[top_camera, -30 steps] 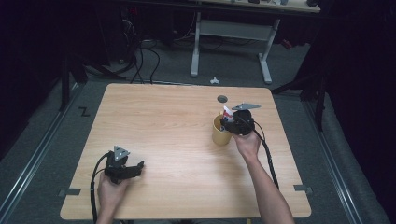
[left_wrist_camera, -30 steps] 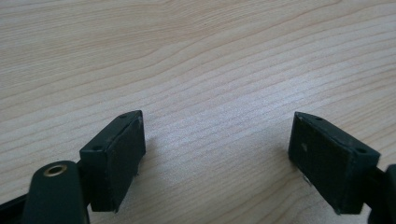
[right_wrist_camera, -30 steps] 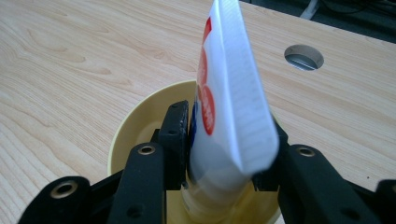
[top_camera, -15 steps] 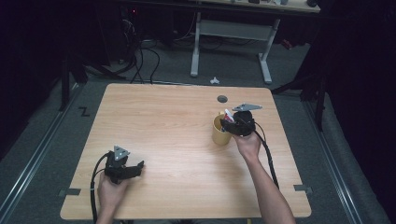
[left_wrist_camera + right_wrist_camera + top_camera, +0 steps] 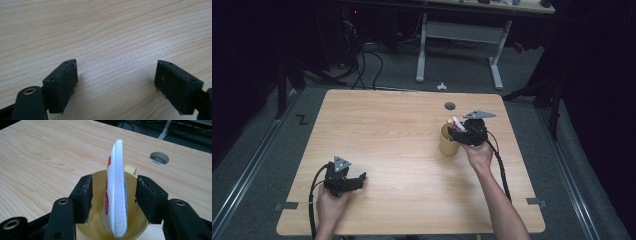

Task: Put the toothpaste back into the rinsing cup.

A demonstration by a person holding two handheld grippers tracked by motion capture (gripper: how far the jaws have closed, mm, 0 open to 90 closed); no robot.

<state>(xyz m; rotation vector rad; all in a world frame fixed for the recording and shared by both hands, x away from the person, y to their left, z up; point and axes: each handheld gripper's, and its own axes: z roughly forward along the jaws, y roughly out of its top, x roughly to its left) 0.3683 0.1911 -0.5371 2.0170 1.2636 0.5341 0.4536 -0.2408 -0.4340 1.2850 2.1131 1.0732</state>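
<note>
On the table (image 5: 402, 135), the yellow cup (image 5: 446, 141) stood toward the right, where the right gripper (image 5: 113, 195) view revealed jaws parted clear of the white tube (image 5: 115, 192) inside it, while the left gripper (image 5: 115, 82), well apart, gaped wide over bare wood.

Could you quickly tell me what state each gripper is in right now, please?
Left gripper: open, empty, over bare table.
Right gripper: open around the white tube standing in the yellow cup.

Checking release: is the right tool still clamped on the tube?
No: in the right gripper view a gap shows on each side of the tube, standing in the yellow cup.
</note>
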